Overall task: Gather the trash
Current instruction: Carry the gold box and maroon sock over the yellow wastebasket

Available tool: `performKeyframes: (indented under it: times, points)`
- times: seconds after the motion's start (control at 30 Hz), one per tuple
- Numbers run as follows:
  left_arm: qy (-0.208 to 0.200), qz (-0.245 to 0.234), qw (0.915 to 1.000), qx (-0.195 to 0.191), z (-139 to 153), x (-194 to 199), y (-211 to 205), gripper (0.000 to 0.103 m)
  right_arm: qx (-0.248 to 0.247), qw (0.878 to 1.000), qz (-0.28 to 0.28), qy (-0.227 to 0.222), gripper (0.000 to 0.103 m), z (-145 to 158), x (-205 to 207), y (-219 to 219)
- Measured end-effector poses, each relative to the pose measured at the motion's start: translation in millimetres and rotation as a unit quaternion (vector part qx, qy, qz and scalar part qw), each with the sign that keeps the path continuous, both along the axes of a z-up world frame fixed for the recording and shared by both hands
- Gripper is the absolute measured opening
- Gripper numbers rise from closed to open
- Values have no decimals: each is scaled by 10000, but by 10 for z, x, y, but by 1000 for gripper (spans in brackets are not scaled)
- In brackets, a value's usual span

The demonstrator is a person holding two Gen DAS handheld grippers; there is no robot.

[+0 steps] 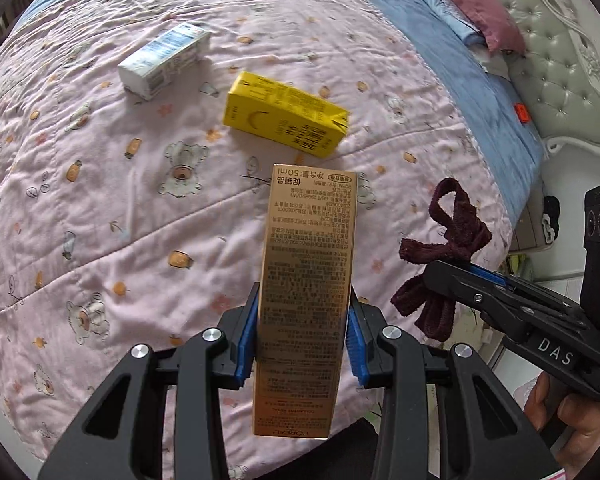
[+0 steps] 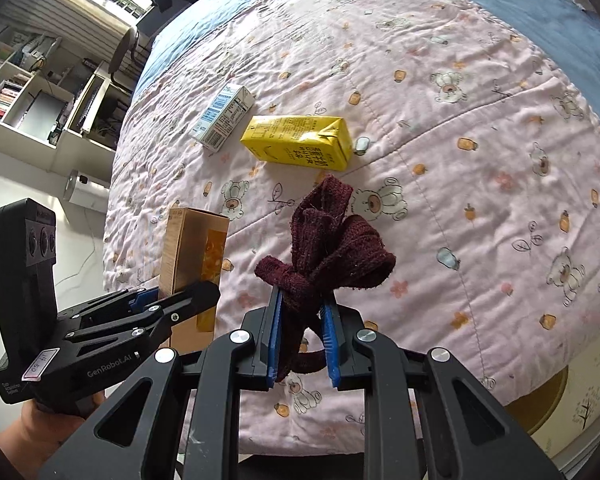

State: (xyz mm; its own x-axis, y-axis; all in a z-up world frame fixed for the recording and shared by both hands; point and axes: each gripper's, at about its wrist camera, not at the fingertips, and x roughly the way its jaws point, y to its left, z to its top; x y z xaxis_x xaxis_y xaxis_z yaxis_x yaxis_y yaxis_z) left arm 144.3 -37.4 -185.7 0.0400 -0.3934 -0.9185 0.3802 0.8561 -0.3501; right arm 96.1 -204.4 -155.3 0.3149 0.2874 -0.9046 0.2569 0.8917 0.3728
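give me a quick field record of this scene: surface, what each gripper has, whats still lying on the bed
surface: pink bear-print quilt on a bed
left gripper: shut on gold cosmetics box, held off the quilt
right gripper: shut on knotted maroon fabric strip, lifted
still on quilt: yellow drink carton; white and blue carton, both lying flat, apart from each other
task state: two items picked up, two left

"L'ORÉAL" and "50ml" are being shown, mirrored and upside down, on the gold box [image 1: 306, 300]. "DAS" is being displayed on the right gripper [image 1: 456, 276]; "GenRobot.AI" is being carried by the left gripper [image 2: 172, 300]. Print on the yellow carton [image 1: 284, 114] is being left unreadable.
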Motion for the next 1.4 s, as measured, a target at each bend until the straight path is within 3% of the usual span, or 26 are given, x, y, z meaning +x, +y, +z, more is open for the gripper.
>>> performKeyframes:
  times: [0.3,0.83,1.1,1.4]
  points:
    - [85,-705,9975,-45,14,-571,-797,38,-85,9985,-532,-63,18,178,-837,-594]
    - [326,-1882,9815,94,-68,-2260,-2456,38,-240,9891,-1429,273,18,236,-2875,-2018]
    - [382,-2359,9704,346,-208,-2729,-2954,38,-154,9845,-1671,504,18,51,-3411,-2369]
    - [487,-2543,9647,481,-379,-2988,-3234,38,-4,9808,-1839,645,18,-61,-3721,-2529]
